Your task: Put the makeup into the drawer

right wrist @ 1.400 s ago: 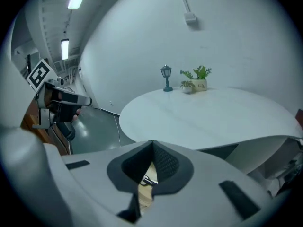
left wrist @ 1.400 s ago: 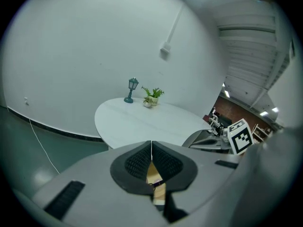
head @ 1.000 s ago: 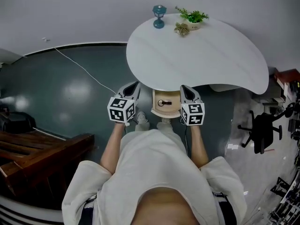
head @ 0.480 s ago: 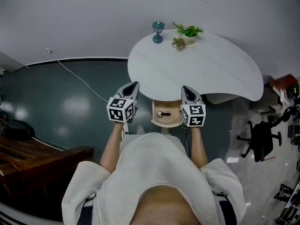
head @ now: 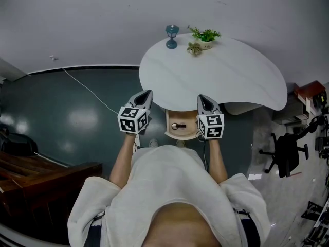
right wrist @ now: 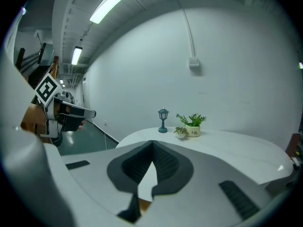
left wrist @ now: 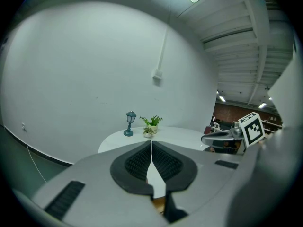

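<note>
Drawer (head: 181, 126) under white table (head: 216, 81), lamp (head: 171, 36), potted plant (head: 205, 36) at far edge

White rounded tabletop (head: 221, 76) in front of me. At its far edge, by the wall (head: 103, 19): small teal lamp (head: 171, 36), upright; just right of it a green potted plant (head: 205, 36), with a smaller plant (head: 194, 48) close in front. Thin white cable (head: 90, 89) crosses the dark green floor (head: 67, 117) to my left. Wooden bench (head: 36, 176) lower left. Black office chair (head: 285, 153) to my right, well apart from the tabletop.
</note>
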Demonstrator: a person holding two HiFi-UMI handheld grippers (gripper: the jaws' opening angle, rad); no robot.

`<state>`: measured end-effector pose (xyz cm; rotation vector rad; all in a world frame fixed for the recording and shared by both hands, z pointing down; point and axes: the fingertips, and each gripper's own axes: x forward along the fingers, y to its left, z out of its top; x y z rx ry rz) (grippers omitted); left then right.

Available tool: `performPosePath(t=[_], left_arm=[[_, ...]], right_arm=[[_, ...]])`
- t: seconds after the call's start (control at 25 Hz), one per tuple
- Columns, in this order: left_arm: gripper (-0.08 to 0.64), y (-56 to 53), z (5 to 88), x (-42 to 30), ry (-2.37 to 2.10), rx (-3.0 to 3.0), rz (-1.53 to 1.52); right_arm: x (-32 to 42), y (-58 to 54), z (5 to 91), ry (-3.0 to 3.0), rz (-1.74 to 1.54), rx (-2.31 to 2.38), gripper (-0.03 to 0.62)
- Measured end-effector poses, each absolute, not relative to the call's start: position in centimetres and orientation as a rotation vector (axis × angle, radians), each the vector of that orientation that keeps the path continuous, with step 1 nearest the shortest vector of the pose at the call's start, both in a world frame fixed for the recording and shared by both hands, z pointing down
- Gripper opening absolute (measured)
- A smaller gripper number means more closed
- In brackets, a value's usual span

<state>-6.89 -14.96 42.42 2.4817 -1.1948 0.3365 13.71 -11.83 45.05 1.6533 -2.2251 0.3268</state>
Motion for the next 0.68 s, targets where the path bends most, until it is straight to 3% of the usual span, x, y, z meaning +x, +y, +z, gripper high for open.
performPosePath(t=[0.68], left_arm=[[0.012, -15.66, 42.58, -7.16, -1.191, 2.485, 0.339]], right_arm=[[13.49, -11.88, 45.52, -2.211, 0.329, 1.643, -0.005]])
